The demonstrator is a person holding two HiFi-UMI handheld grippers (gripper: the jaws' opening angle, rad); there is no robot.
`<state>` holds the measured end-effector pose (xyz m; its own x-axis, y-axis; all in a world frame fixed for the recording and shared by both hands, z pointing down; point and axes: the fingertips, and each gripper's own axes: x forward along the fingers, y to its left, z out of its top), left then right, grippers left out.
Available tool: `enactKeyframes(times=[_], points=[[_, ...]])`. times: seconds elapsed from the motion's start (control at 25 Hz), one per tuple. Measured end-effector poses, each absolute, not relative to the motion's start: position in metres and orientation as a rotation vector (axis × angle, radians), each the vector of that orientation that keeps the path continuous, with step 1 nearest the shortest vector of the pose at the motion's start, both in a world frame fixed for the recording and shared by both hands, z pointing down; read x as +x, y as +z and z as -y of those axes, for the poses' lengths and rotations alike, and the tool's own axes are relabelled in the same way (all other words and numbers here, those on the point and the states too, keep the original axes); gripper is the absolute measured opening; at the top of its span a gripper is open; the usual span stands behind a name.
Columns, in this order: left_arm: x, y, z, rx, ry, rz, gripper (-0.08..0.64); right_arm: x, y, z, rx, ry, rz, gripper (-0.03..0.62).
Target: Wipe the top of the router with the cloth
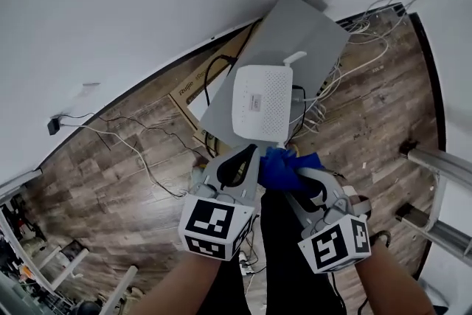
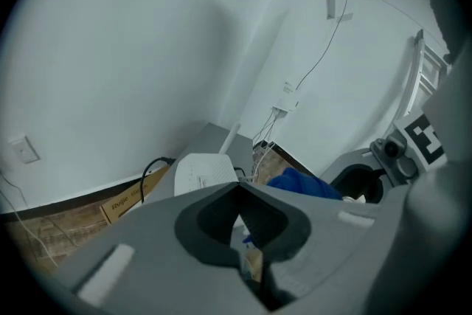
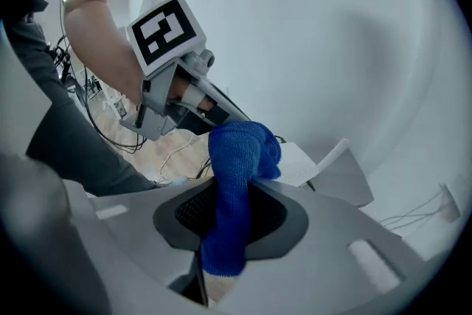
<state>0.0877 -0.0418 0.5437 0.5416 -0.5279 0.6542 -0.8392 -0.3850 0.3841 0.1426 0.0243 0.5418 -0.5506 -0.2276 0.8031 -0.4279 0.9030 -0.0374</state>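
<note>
Right jaws: closed on the blue cloth. The right gripper view shows a fold of it pinched between them, with a bunched end standing out past the tips and a tail hanging back toward the camera.
Right gripper: held low at the right of the head view and pointed toward the router's near edge. Its marker cube is nearest the camera.
Left jaws: closed tip to tip. The left gripper view shows only the diamond-shaped gap behind the tips, with nothing held between them.
Left gripper: just beside the right gripper, on its left. In the head view its tips lie near the router's near left corner; contact with the router cannot be told.
Cloth position: bunched at the router's near edge, between the two grippers. It is not spread over the router's top, and contact with the router's casing cannot be told.
Router: white, with a perforated top and one short antenna at its far end. It lies flat on a grey panel.
Grey panel: beside a pale wall, with dark cables running off its edges.
Surroundings: a cardboard box lies partly under the panel on a wooden floor, where loose white cables trail.
</note>
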Motion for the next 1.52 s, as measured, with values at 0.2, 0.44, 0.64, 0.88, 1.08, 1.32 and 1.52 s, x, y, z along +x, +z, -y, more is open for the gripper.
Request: enactKeyframes(times=[0.2, 0.44, 0.64, 0.88, 1.08, 1.32, 1.52], points=[[0.093, 0.510, 0.093, 2.109, 0.511, 1.161, 0.000, 0.162, 0.505, 0.021, 0.561, 0.271, 2.188, 0.114], [0.113, 0.518, 0.141, 2.125, 0.511, 1.200, 0.000, 0.184, 0.541, 0.097, 0.554, 0.192, 2.170, 0.114], [0.127, 0.549, 0.156, 2.078, 0.503, 1.228, 0.000, 0.174, 0.603, 0.135, 0.397, 0.126, 2.157, 0.114], [0.127, 0.581, 0.160, 2.013, 0.499, 1.258, 0.000, 0.172, 0.625, 0.159, 0.383, 0.106, 2.158, 0.114], [0.130, 0.567, 0.167, 2.016, 0.492, 1.260, 0.000, 0.183, 0.610, 0.169, 0.440, 0.108, 2.155, 0.114], [0.140, 0.545, 0.174, 2.043, 0.518, 1.253, 0.000, 0.202, 0.571, 0.180, 0.481, 0.079, 2.173, 0.114], [0.151, 0.532, 0.178, 2.050, 0.530, 1.235, 0.000, 0.215, 0.533, 0.190, 0.540, 0.086, 2.211, 0.114]])
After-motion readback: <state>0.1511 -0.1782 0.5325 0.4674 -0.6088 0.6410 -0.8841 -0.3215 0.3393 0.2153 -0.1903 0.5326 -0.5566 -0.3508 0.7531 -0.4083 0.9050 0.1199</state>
